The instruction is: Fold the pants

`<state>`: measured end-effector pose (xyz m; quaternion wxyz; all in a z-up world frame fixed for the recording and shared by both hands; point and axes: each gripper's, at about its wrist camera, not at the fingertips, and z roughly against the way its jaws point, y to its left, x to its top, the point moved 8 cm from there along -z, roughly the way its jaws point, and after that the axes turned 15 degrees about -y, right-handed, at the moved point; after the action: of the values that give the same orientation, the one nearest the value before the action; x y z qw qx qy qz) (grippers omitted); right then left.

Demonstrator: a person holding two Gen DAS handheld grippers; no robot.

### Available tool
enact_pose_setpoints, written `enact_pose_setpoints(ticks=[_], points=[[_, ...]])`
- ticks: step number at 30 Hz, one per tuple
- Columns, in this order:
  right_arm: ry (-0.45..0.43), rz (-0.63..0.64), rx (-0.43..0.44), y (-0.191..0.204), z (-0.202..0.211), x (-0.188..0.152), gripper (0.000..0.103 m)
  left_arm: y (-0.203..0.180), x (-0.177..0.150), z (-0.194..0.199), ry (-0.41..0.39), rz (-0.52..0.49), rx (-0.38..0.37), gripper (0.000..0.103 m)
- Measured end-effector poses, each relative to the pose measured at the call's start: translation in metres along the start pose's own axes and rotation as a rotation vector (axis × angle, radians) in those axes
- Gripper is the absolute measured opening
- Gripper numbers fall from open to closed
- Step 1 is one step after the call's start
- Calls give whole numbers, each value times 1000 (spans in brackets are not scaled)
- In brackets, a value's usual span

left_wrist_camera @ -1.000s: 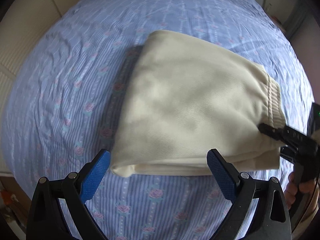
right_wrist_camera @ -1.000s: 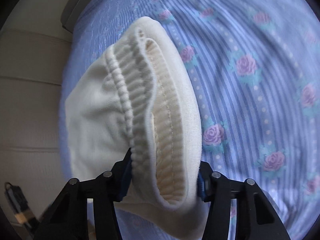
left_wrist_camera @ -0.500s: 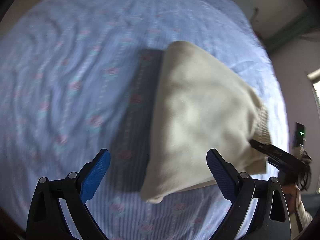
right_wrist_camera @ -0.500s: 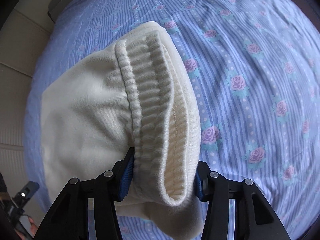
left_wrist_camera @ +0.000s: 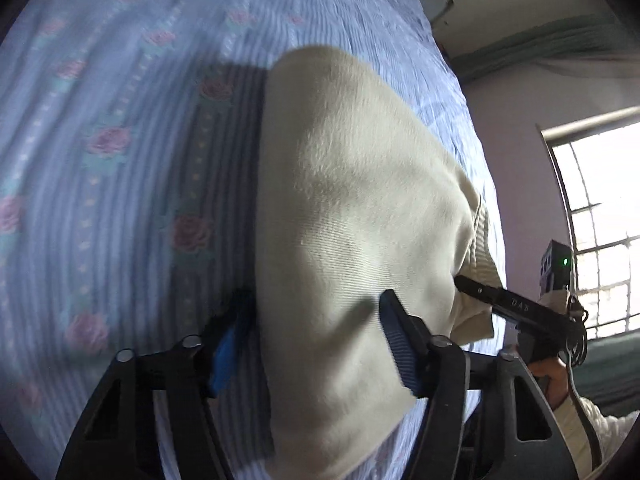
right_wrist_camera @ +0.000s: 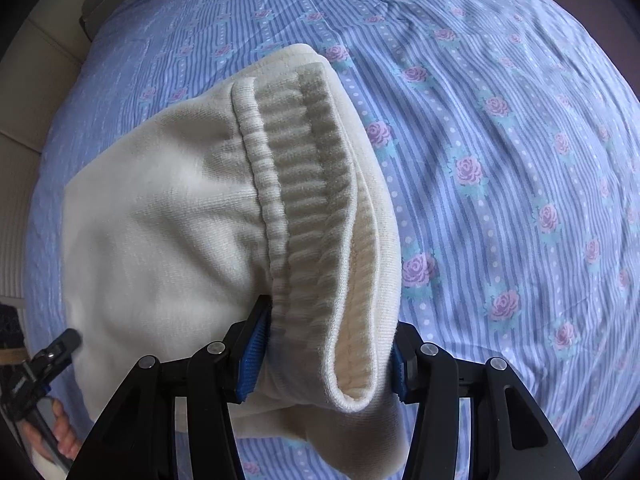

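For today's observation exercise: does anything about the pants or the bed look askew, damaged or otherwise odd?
Nothing damaged or spilled. The cream pants hang in a folded bundle over the rose-print sheet, held by both claws; the ribbed waistband gapes open at the right claw, not flat.

The right gripper (left_wrist_camera: 516,306) bears small lettering, seemingly "DAS".

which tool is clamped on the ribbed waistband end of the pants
The right tool: its blue pads pinch the ribbed waistband. The left tool grips the plain folded edge of the cream pants, away from any ribbing.
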<state>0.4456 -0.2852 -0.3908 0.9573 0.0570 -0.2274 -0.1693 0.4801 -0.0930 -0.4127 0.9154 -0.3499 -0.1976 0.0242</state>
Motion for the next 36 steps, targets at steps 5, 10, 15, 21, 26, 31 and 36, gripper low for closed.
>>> enact_pose_setpoints(ticks=[5,10,15,21,26,31,36], points=[[-10,11,11,-3,-4,-4,51,-1,4,-16,32,14,-112,52],[-27,17,31,-9,-10,-7,51,-5,14,-32,48,43,-185,48],[-34,-16,86,-20,-17,-6,53,-12,15,-36,52,31,-185,48],[-14,-116,185,-34,-26,-7,57,-21,16,-34,66,-8,-80,44],[-17,-37,181,-26,-3,-2,46,-24,16,-18,73,18,15,33],[-63,-11,231,-18,39,8,34,-43,15,9,60,-3,79,29],[-87,95,264,-5,78,6,32,-66,6,33,83,-52,155,28]])
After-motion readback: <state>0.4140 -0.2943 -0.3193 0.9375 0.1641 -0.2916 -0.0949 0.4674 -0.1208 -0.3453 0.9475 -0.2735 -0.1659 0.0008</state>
